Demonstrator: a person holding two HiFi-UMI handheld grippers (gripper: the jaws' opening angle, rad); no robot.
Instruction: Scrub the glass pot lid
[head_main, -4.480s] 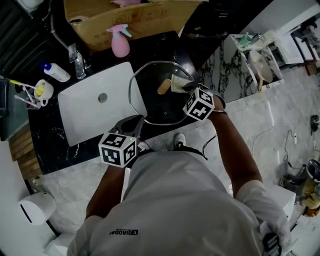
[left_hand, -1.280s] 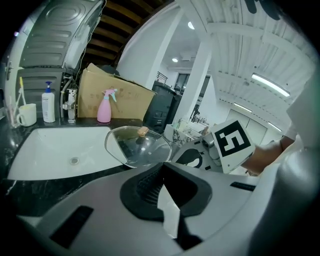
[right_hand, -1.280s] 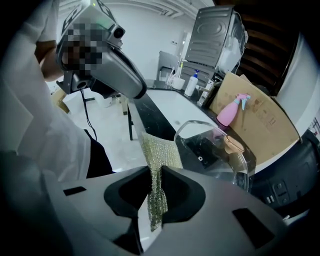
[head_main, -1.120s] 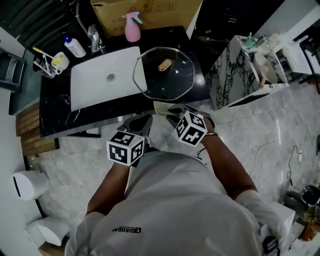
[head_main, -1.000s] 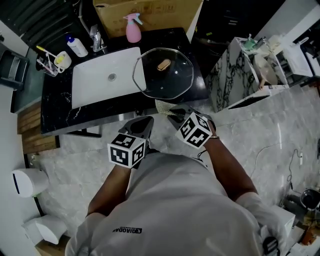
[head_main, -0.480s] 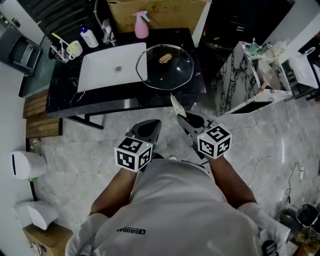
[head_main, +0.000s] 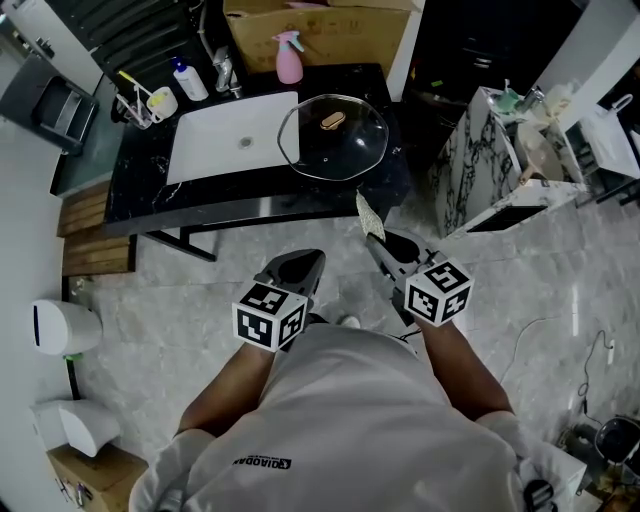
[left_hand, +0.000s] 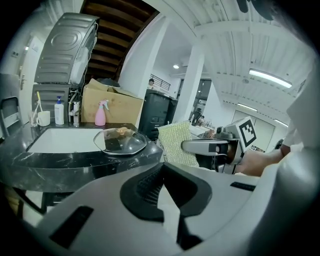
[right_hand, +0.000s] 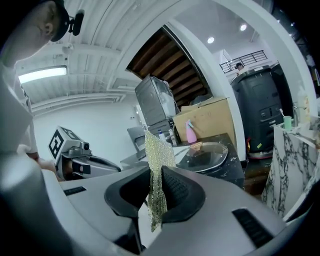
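Right gripper (head_main: 374, 240) jaws clamped on scrub cloth (right_hand: 158, 165); left gripper (head_main: 302, 264) jaws together, empty. Glass pot lid (head_main: 333, 137) on counter (head_main: 145, 195), well ahead of both jaws, no contact. Fits either pre-scrub or scrub finished.

White sink (head_main: 210, 140) set in black counter (head_main: 150, 195); pink spray bottle (head_main: 289, 58) before cardboard box (head_main: 330, 22); white pump bottle (head_main: 189, 80) beside faucet (head_main: 222, 70).

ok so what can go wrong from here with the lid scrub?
1. The glass lid lies loose on the counter, its rim overlapping the sink. The left tongs are shut and empty, so a scrub push may slide it.
2. The right tongs pinch the scrub pad by one end only; it may fold or slip under pressure.
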